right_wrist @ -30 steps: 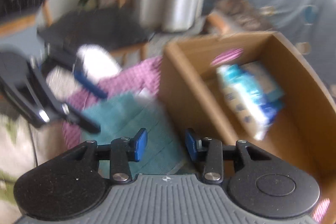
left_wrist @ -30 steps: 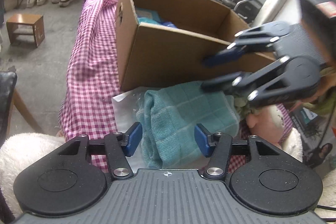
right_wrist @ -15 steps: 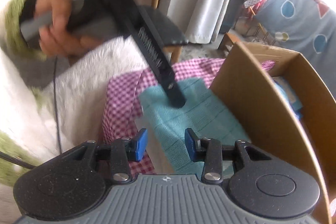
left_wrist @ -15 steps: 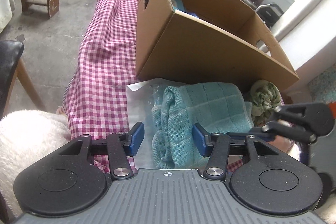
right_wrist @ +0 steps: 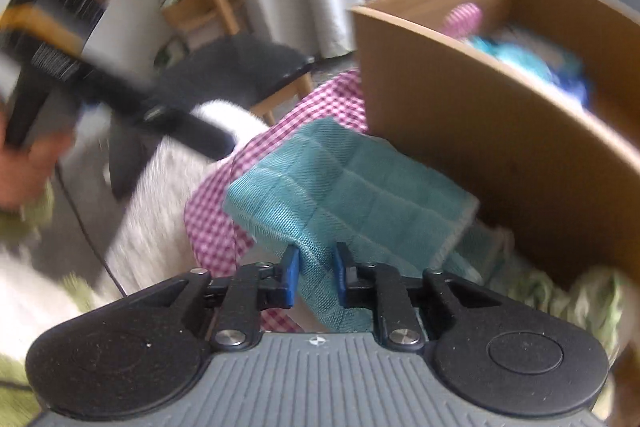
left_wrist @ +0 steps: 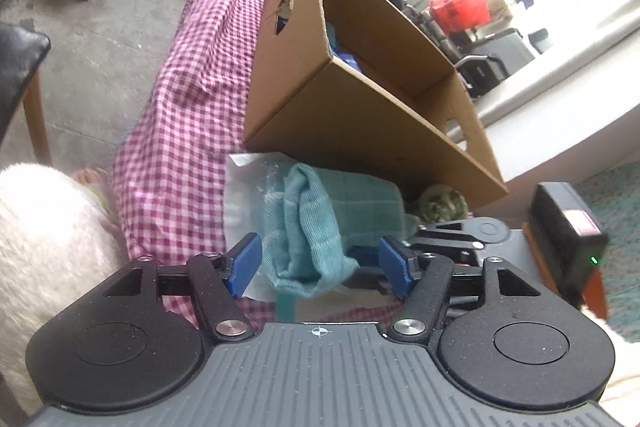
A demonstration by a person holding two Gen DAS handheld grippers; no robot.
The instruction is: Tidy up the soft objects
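We saw the folded teal waffle-weave cloth (right_wrist: 352, 187) lying on the pink-and-white checked tablecloth (left_wrist: 176, 131), just in front of the open brown cardboard box (left_wrist: 360, 115), partly on a sheet of clear plastic (left_wrist: 240, 195). The right gripper (right_wrist: 314, 277) had just been closing, and its blue pads (right_wrist: 291, 277) pinched a fold at the near edge of the cloth, the fabric bunching up between them. In the left wrist view the left gripper (left_wrist: 320, 267) had just been opening; its jaws stood wide on either side of the rumpled end of the same cloth (left_wrist: 308, 227), and its blue pads (left_wrist: 244, 263) were clear of the fabric. The right gripper (left_wrist: 452, 247) showed low at the right of that view, just beside the cloth. A crumpled green-and-white patterned fabric (left_wrist: 442, 203) lay against the box's near corner, touching the cloth's far side. Inside the box we could make out blue and white soft items (right_wrist: 532, 63), too blurred to tell apart. A white fluffy garment (left_wrist: 44, 239) filled the lower left, and a black-seated wooden chair (right_wrist: 240, 67) stood behind the table.
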